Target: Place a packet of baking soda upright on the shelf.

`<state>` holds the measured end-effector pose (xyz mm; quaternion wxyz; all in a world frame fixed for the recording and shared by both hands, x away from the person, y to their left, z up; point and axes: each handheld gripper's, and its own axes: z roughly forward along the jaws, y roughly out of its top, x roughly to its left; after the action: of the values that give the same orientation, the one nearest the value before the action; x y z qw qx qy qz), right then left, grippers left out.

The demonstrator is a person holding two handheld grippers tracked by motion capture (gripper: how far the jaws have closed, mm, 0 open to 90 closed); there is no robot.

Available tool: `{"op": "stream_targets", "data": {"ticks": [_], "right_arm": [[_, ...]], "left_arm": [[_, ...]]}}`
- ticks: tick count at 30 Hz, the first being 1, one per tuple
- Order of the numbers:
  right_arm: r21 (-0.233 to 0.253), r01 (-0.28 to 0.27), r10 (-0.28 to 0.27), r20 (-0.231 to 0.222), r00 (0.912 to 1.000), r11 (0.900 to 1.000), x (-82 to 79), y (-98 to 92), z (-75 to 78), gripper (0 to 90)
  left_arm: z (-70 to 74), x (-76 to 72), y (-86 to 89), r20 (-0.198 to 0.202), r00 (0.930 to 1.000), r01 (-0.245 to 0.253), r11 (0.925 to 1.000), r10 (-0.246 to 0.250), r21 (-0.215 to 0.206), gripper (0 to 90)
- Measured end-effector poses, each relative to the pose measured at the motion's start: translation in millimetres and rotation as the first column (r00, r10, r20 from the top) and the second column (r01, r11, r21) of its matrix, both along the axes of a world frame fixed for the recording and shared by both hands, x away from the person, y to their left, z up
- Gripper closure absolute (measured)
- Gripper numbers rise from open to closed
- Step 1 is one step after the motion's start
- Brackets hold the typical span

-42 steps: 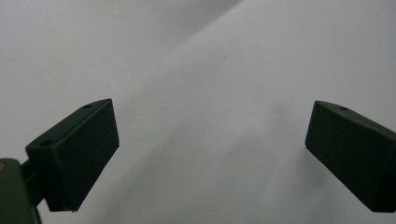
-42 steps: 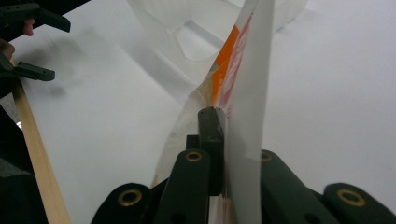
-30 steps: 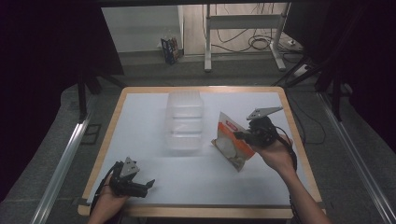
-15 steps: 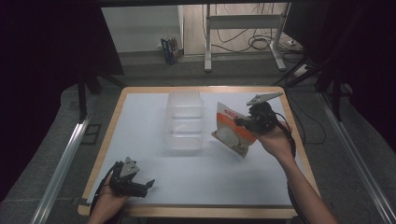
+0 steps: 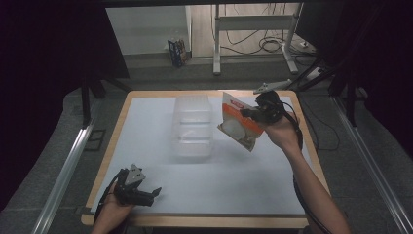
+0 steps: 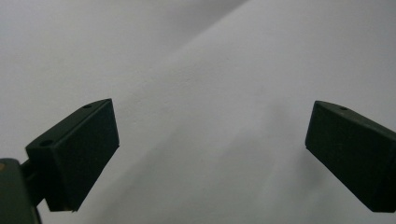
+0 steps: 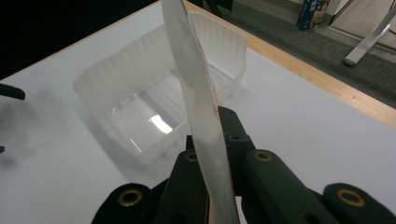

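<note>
Above the right half of the white table (image 5: 160,117), the right gripper (image 5: 249,113) holds a flat packet (image 5: 237,126) clear of the surface, jaws clamped on its upper edge. Packet hangs tilted, orange-and-white printed face toward the person, a pale round shape showing on it. It sits just to the right of a clear plastic tub (image 5: 193,127), apart from it, not yet over the opening.

Right gripper view: packet (image 7: 198,100) seen edge-on, rising thin between the two black jaws; the tub (image 7: 154,100) lies beyond and slightly left, open side up, nothing visible inside. Its walls are ribbed and translucent.

Left gripper (image 5: 146,194) rests low at the near left corner of the table, well apart from tub and packet. Left gripper view: jaws stand wide apart over bare white surface (image 6: 219,84), holding nothing.

Judgement: step in hand looks like carrying the packet across to drop it in the tub.

Notes on doing it well:
- Bring the packet's lower edge over the middle of the opening before lowering; the tub is narrow relative to the packet, so turning the packet to run along the tub's long side should help it go in.
- Tub looks light. A nudge to the rim could slide or tip it. Come down from above, not sideways.
- Grip is on a thin edge; the packet may swing. Move slowly, part the jaws only once the bottom edge is inside the walls.
- Left gripper is free to steady the tub if it shifts.
</note>
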<state>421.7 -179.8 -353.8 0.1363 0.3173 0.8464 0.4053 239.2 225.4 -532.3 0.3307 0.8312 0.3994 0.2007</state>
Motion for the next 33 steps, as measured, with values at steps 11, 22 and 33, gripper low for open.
{"op": "stream_targets", "data": {"ticks": [11, 22, 33], "right_arm": [[0.01, 0.001, -0.001, 0.002, 1.0, 1.0, 20.2, 15.8, 3.6, 88.6], [0.027, -0.011, 0.011, 0.002, 0.9999, 1.0, 38.6, 35.2, 5.2, 88.5], [0.024, -0.037, 0.037, 0.0, 0.9993, 0.999, 53.8, 61.3, 2.6, 88.5]], "left_arm": [[0.0, -0.1, 0.1, 0.001, 1.0, -0.001, 1.0, 0.001, 0.0, 2.7], [-0.1, -0.3, -0.1, 0.002, 1.0, 0.002, 1.0, -0.002, 0.001, 2.8], [-0.2, -0.5, 0.0, 0.003, 1.0, 0.005, 1.0, -0.005, 0.001, 2.8]]}}
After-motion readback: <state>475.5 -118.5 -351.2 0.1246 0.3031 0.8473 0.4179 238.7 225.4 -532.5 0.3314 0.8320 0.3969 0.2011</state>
